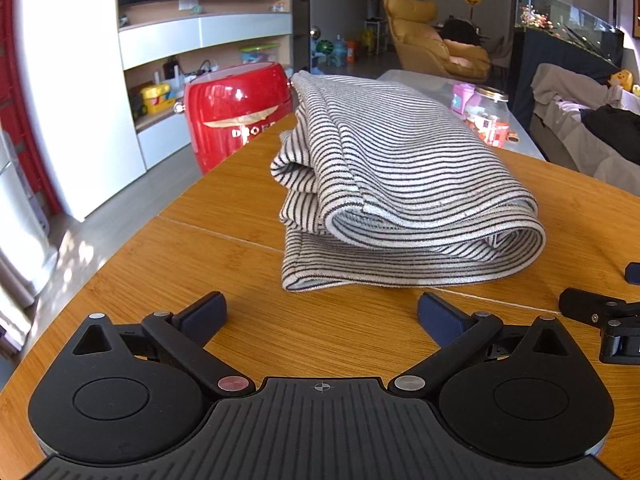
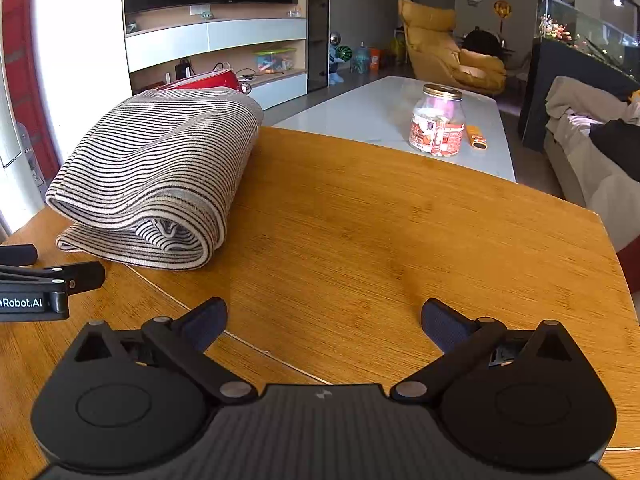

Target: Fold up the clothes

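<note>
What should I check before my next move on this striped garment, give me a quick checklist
1. Left hand-held gripper open, nothing between its fingers: ok.
2. Right hand-held gripper open, nothing held: ok.
3. Striped garment folded into a stack on the wooden table: ok.
4. Fold edges even: not ok, the left side is bunched.
5. Garment fully on the table: cannot tell, its far end is hidden.
6. Bare table to the garment's right: ok.

Daylight is pouring in from the left, overexposing the wall (image 1: 60,80); the table (image 1: 240,340) is staying sharp, edges are bending.
</note>
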